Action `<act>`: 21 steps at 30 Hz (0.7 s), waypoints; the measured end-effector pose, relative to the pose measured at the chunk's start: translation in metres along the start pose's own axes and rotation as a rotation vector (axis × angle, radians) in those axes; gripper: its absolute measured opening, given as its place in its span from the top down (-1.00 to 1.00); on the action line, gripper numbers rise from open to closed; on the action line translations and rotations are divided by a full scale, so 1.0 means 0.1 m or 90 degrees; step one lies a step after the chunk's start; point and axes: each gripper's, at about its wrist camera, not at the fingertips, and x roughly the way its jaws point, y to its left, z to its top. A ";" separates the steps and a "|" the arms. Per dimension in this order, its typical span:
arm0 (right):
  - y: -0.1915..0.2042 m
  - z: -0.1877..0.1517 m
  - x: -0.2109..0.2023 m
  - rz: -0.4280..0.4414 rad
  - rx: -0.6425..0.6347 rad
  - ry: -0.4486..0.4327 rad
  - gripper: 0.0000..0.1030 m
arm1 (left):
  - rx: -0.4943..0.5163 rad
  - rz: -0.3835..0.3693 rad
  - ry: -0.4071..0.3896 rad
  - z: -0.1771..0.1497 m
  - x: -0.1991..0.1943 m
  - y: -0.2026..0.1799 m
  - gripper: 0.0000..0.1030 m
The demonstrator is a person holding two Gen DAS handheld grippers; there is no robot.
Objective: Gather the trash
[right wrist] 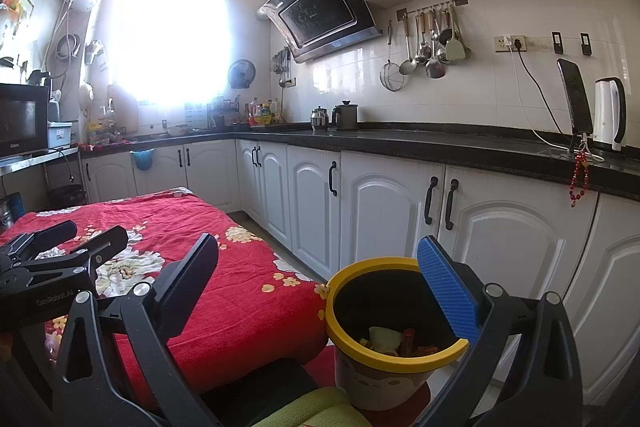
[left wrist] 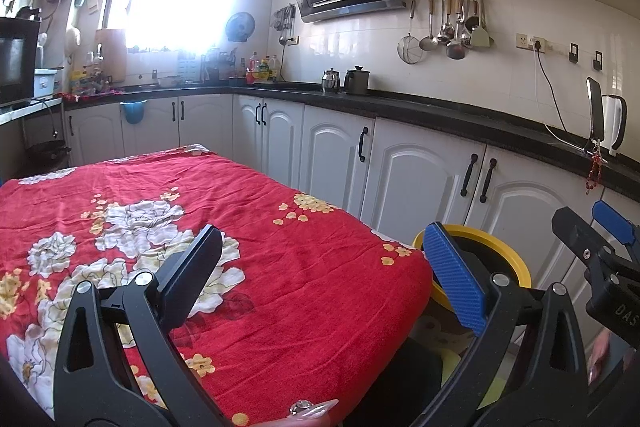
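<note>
Right-wrist view, lower centre of frame: my right gripper (right wrist: 316,275) hangs with its jaws spread wide and nothing between them, above the round yellow-rimmed waste bin with a dark liner (right wrist: 394,327). Several scraps already lie in the bottom of that bin (right wrist: 400,341), pale, orange and reddish pieces I cannot identify further. Left-wrist view: my left gripper (left wrist: 332,267) is likewise spread and empty, over the table draped in a red cloth with white and yellow flowers (left wrist: 256,227). The bin's rim shows at lower right there, just beside the table's corner. I see no loose trash on the visible cloth, so by my reading the collecting looks nearly or fully done; whatever lies beneath the grippers at the frame's bottom edge I cannot tell
</note>
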 end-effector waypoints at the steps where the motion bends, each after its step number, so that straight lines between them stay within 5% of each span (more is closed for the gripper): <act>1: 0.00 0.00 0.00 0.000 0.000 0.000 -0.89 | 0.000 -0.001 0.001 0.00 0.00 0.01 -0.80; 21: -0.01 0.00 0.01 0.000 0.000 0.000 -0.89 | 0.003 -0.001 0.003 -0.02 0.00 0.02 -0.80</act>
